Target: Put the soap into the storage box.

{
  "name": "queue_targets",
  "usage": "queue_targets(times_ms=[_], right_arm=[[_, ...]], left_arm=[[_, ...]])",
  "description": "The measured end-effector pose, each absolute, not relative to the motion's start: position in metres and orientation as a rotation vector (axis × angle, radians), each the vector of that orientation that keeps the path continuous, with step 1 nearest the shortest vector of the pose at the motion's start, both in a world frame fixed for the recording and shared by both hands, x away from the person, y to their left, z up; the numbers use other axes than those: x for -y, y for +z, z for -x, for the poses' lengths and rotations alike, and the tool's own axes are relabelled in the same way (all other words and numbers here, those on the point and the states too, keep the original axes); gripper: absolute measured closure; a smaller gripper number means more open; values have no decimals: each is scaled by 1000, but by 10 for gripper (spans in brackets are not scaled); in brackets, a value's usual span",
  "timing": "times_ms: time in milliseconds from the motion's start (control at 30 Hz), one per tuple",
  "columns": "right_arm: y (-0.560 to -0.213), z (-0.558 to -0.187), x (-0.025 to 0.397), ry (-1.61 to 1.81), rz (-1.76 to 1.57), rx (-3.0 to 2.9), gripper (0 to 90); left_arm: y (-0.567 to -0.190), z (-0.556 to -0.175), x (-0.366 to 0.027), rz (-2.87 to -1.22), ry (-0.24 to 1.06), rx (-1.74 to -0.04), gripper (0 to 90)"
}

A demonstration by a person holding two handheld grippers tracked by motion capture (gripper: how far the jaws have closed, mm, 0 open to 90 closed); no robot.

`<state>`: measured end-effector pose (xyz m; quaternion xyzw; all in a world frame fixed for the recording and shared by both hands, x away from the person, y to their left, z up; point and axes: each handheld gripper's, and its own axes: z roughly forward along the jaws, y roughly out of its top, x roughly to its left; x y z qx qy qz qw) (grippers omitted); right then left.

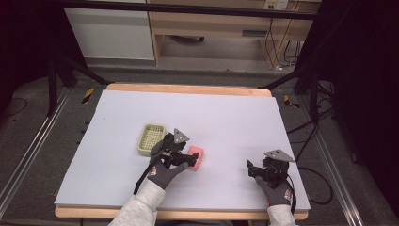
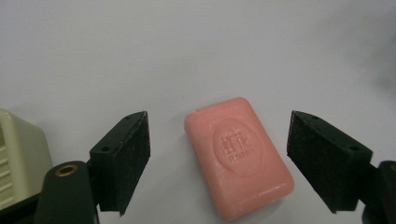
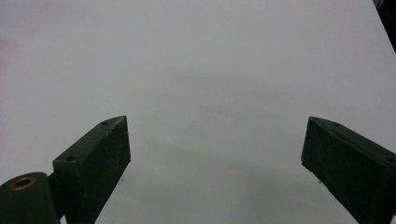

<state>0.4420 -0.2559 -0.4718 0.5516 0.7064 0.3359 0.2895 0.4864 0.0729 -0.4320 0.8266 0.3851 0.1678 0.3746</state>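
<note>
Soap bar [image 2: 238, 156], pink, rounded at the corners, stamped with an oval mark on its top face; flat on the tabletop [image 1: 226, 117], left of centre and toward the near edge. Tilted in the left gripper view, one short end nearer the camera. Between the jaws of the left tool [image 2: 218, 161], spread wide, a clear gap of pale surface on each side of the bar, neither pad touching it. In the high view, same soap bar [image 1: 196, 157] just right of the left tool [image 1: 181, 157], partly covered by it.

Soap dish [image 1: 151, 139], cream-coloured, slotted inside, just left and slightly far of the bar; close beside it but apart. One corner of that dish [image 2: 21, 158] at the left edge of the left gripper view, behind the left jaw.

Left hand [image 1: 164, 173] in a grey glove, pale sleeve running back to the near edge.

Right tool [image 1: 256, 168] well apart from the bar, over the near right part of the tabletop, held by a gloved right hand [image 1: 277, 188]. Jaws wide apart in the right gripper view [image 3: 215, 158], bare pale surface between them, nothing gripped.
</note>
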Motion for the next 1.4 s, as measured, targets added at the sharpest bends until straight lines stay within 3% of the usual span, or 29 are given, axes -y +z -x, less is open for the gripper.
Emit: queue_targets(times_ms=[1400], right_arm=[[-473,-443,255,891,-1479,-1893,81]], left_arm=[[-464,-499,-47,-2212,369,-1044,189]])
